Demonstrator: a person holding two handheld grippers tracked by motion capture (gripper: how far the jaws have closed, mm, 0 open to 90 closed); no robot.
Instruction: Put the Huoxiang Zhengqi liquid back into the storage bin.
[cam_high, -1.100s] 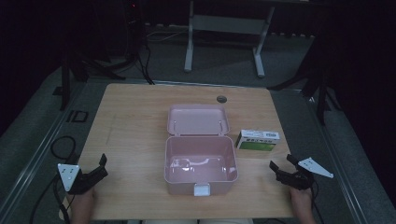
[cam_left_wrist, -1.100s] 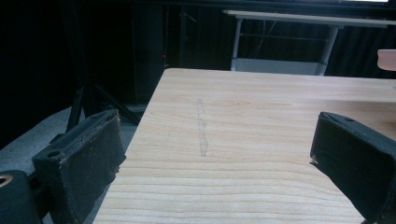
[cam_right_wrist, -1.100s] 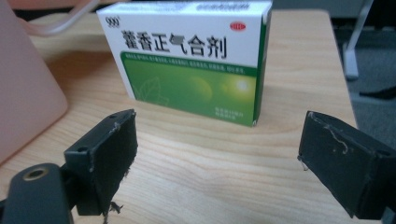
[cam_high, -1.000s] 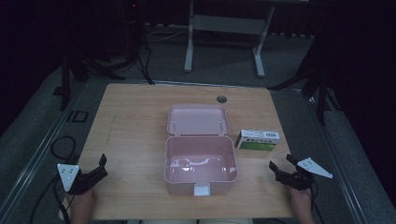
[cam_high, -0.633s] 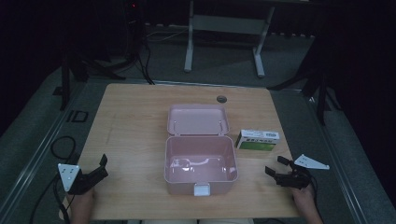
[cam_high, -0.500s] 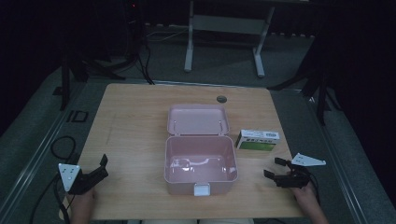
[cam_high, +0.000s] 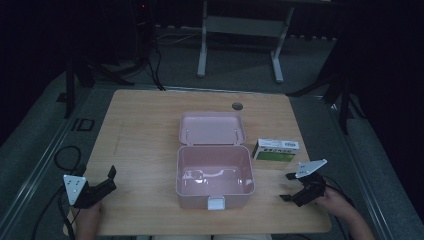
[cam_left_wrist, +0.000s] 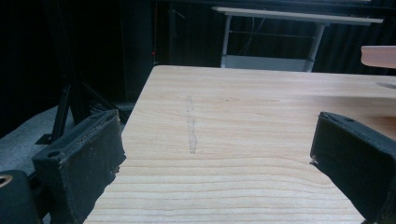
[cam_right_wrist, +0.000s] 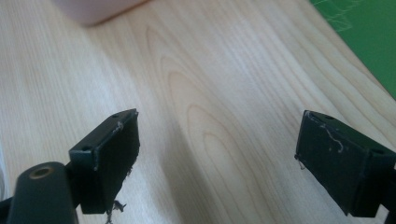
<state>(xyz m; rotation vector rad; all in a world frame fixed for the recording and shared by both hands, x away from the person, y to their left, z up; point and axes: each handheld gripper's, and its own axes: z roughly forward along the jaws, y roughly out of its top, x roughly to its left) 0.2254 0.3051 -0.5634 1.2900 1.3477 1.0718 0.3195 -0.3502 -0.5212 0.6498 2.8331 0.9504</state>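
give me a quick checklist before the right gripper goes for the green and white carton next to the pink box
1. Right gripper open and holding nothing: ok, the right gripper view shows its jaws wide apart over bare wood.
2. Green and white carton free to grasp: ok, it lies flat on the table, right of the pink box, nothing on it.
3. Path from gripper to carton clear: ok, bare wood between them.
4. Pink box ready to receive: ok, its lid is laid back open; the inside looks empty apart from glare.
5. Left gripper out of the way: ok, open, at the table's near left corner.
6. Carton's weight or contents: cannot tell.
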